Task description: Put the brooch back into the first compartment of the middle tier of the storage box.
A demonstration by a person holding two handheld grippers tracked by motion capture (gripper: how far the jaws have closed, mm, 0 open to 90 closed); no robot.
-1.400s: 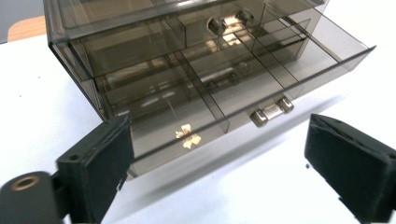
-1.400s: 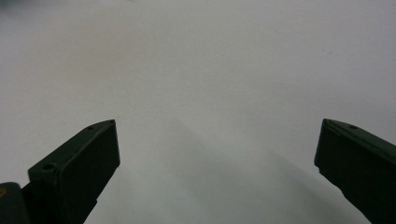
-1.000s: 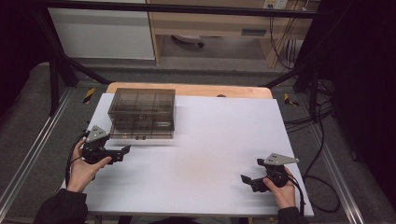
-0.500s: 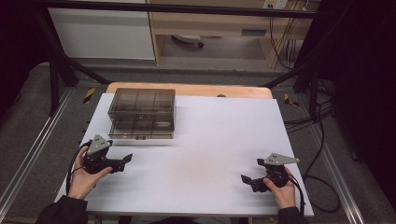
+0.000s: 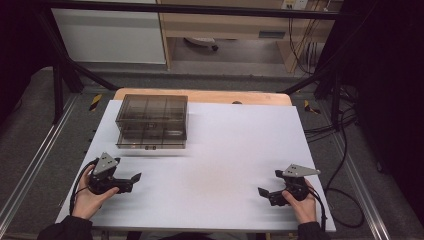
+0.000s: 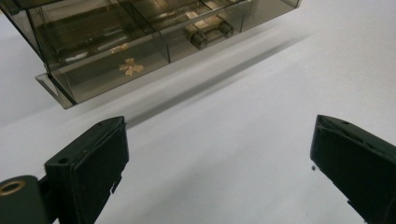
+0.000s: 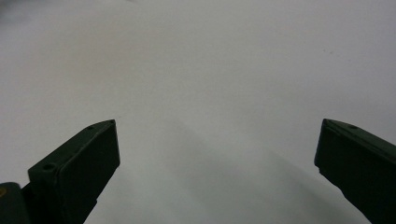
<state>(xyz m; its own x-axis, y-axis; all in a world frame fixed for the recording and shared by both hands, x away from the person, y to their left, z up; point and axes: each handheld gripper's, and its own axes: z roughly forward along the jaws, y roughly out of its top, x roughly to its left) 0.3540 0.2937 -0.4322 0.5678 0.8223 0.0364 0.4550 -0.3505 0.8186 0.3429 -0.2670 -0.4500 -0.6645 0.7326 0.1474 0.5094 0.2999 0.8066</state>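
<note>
Box work looks barely begun: both grippers rest low at the near edge of the white table (image 5: 225, 150), jaws wide and holding nothing. One left gripper (image 5: 131, 181) sits nearest the smoky divided box (image 5: 152, 121), which stands untouched at the far left; one right gripper (image 5: 265, 194) waits well apart. One box, two grippers, everything left to do

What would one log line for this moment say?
left tongs: open, empty | right tongs: open, empty | smoked plastic box: untouched on white table

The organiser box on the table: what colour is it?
Smoky, see-through grey-brown box; clearest in the left gripper view.
</note>
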